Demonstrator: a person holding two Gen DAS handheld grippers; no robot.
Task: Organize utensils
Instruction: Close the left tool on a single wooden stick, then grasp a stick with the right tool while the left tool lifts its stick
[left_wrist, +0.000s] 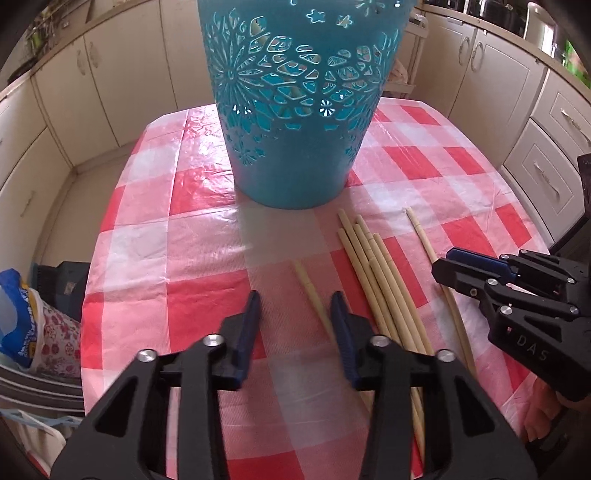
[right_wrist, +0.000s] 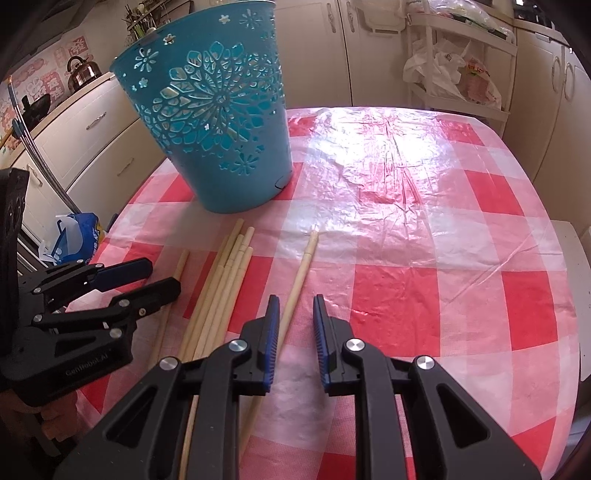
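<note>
Left gripper (left_wrist: 295, 306) low at bottom centre, jaws wide apart, holding nothing; a single chopstick (left_wrist: 314, 295) lies between them. Right gripper (right_wrist: 294, 310) likewise parted and holding nothing, over another single chopstick (right_wrist: 301, 269). Teal basket (left_wrist: 295, 110) upright at top; contents unclear through cutouts. Chopstick bundle (left_wrist: 373, 273) lies mid-frame, long axes toward basket.

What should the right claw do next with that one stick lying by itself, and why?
Probably lower the right gripper and shut it on the lone chopstick. Its jaws are open and empty, the stick lies just inside the left jaw, apart from the chopstick bundle, and the teal basket stands beyond it.
</note>
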